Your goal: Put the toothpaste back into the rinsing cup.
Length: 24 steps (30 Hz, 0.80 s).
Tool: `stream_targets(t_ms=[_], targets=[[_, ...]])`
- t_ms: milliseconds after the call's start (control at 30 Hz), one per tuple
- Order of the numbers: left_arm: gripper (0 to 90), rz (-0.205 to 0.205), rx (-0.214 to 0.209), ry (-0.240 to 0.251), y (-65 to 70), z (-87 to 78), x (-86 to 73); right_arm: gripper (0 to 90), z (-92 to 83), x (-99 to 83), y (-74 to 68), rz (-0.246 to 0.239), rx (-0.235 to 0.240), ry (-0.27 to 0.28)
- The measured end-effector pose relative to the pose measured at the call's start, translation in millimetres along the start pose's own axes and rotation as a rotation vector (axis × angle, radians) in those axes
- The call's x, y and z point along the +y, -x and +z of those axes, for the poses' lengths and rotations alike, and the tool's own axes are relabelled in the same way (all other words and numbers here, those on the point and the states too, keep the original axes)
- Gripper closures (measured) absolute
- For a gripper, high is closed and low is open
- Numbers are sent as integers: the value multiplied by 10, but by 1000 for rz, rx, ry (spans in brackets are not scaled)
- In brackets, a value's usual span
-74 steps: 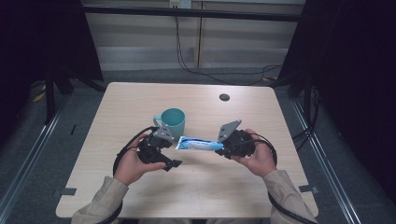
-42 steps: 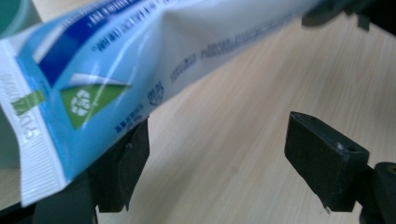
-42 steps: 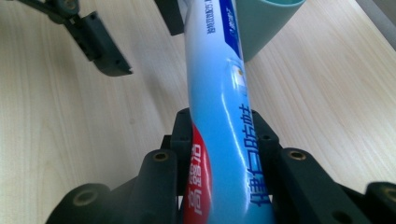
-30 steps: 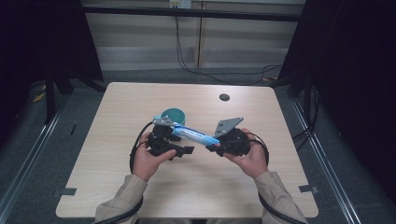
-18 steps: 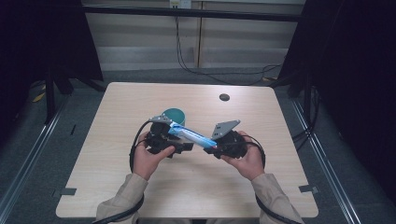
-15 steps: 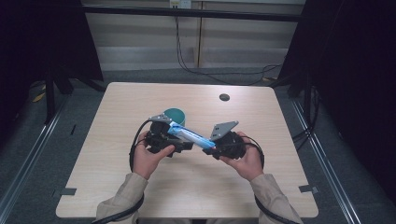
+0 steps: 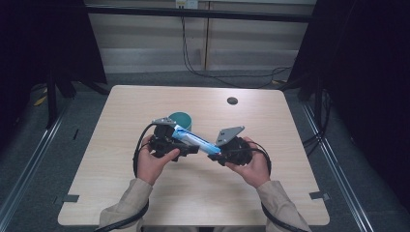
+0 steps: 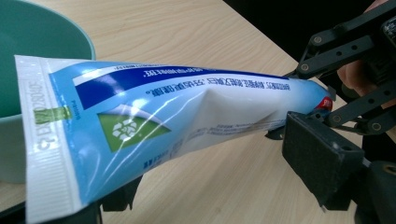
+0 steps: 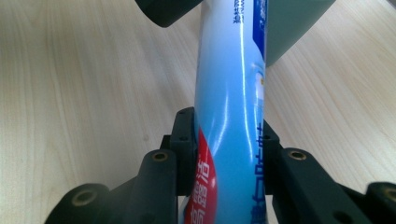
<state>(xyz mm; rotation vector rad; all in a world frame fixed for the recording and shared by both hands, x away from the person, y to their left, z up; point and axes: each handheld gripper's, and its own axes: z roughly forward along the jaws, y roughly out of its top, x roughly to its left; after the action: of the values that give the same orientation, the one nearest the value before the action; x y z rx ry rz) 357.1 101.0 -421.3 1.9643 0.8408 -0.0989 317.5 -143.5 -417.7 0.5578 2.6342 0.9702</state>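
Toothpaste tube [image 7: 194,140]: my right claw [image 7: 218,151] clamps its cap end; left claw [image 7: 180,145] apart, just narrowing, around its crimped end. Teal cup [image 7: 180,119] behind; bench [image 7: 121,111] mid-area, edges well apart.

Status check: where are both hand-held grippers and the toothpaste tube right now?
Right hand-held gripper shut on toothpaste tube at its cap end. Left hand-held gripper under the crimped end, jaws closing, not pressing. Green cup just behind.
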Motion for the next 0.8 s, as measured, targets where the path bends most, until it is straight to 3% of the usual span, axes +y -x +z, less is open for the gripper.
stream_targets(t_ms=[467,600,800], targets=[[254,-45,-25,52,-2,-19,41,687,73,44,-53,-4,3,8],[260,-75,-41,66,-12,-8,50,687,112,54,-77,-3,15,8],[329,-98,-69,117,0,-55,74,683,161,68,-118,6,25,10]])
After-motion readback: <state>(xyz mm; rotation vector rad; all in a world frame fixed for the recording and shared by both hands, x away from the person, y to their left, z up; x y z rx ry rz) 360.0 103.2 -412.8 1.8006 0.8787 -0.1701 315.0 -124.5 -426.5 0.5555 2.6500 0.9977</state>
